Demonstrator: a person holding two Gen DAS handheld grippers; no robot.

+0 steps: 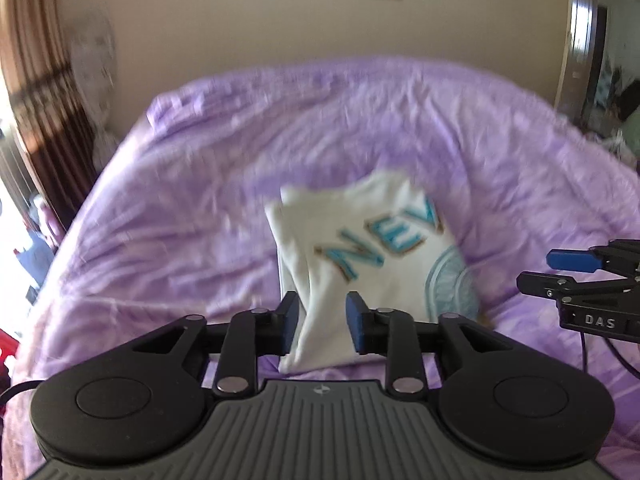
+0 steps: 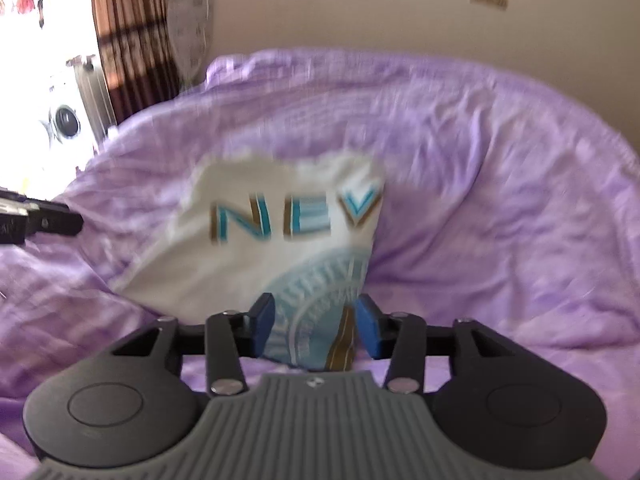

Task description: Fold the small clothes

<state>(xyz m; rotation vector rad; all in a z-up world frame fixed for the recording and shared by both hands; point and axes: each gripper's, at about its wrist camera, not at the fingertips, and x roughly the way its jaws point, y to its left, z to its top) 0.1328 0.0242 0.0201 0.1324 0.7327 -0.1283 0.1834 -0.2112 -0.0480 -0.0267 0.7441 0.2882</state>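
Note:
A small white shirt (image 1: 360,264) with blue "NEV" lettering and a round blue print lies folded on the purple bedspread (image 1: 180,200). My left gripper (image 1: 322,324) is open, its blue pads either side of the shirt's near left corner. The shirt also shows in the right wrist view (image 2: 264,240). My right gripper (image 2: 316,326) is open, its pads either side of the shirt's near right corner at the round print. The right gripper also shows at the right edge of the left wrist view (image 1: 576,268). Both views are motion-blurred.
The purple bedspread (image 2: 500,200) covers the whole bed and is wrinkled. A beige wall (image 1: 280,20) stands behind the bed. Brown curtains (image 1: 36,80) hang at the left by a bright window. A doorway (image 1: 608,72) is at the right.

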